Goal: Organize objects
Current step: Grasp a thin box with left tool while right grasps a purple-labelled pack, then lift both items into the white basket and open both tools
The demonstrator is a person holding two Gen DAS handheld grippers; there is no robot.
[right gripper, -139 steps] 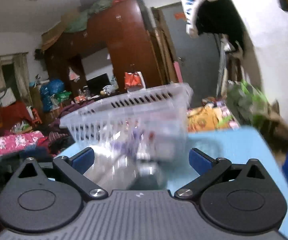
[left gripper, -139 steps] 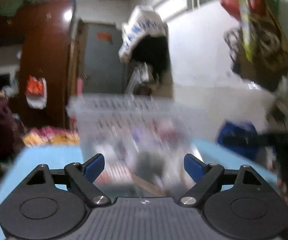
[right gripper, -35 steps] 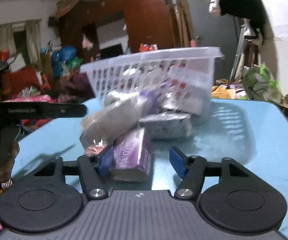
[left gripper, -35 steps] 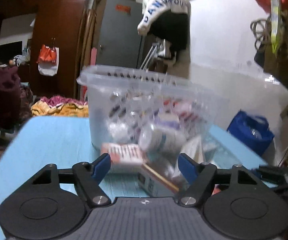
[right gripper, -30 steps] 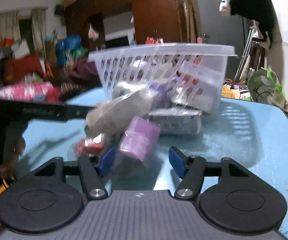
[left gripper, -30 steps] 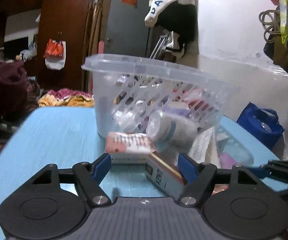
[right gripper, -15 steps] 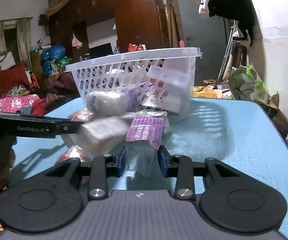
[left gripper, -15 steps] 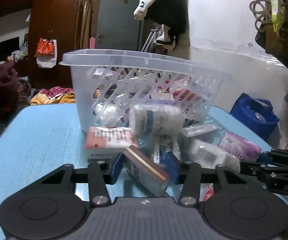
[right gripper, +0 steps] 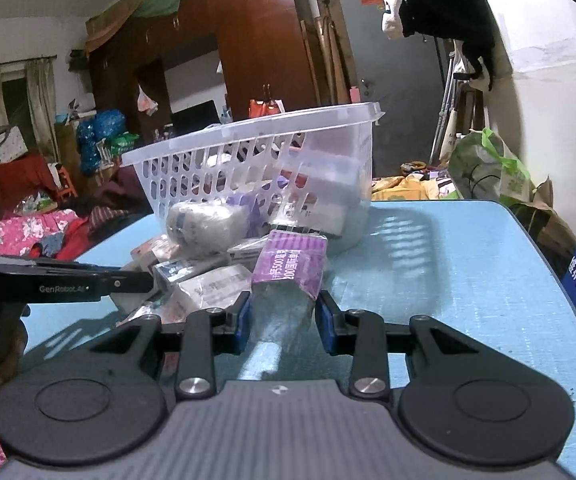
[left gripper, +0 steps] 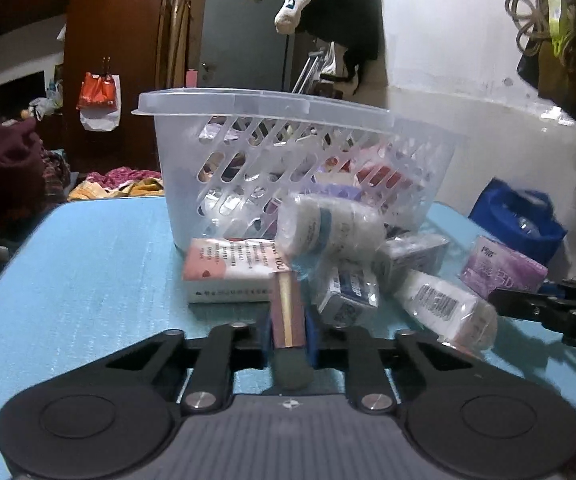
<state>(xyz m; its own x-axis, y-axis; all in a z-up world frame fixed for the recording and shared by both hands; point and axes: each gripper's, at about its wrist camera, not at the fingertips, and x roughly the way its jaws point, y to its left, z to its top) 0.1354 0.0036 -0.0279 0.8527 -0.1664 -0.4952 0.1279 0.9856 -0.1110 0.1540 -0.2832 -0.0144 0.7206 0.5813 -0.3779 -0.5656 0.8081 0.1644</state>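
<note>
Now left tongs (left gripper: 288, 330) just clamped on slim box (left gripper: 286, 312); right tongs (right gripper: 282, 318) grip purple pack (right gripper: 290, 266) (basket (left gripper: 247, 100) behind).

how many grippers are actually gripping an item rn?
2. The left gripper is shut on a slim maroon box, in front of the basket. The right gripper is shut on a purple pack, at the pile's right edge.

Both fisheye views sit low behind their own claw, looking forward and slightly down across the blue bench (left gripper: 87, 264), close to the pile. Left wrist view faces the basket (left gripper: 271, 152) at frame centre; right wrist view sees it upper centre. Shared: basket, spilled packets, hanging cap, grey door.
</note>
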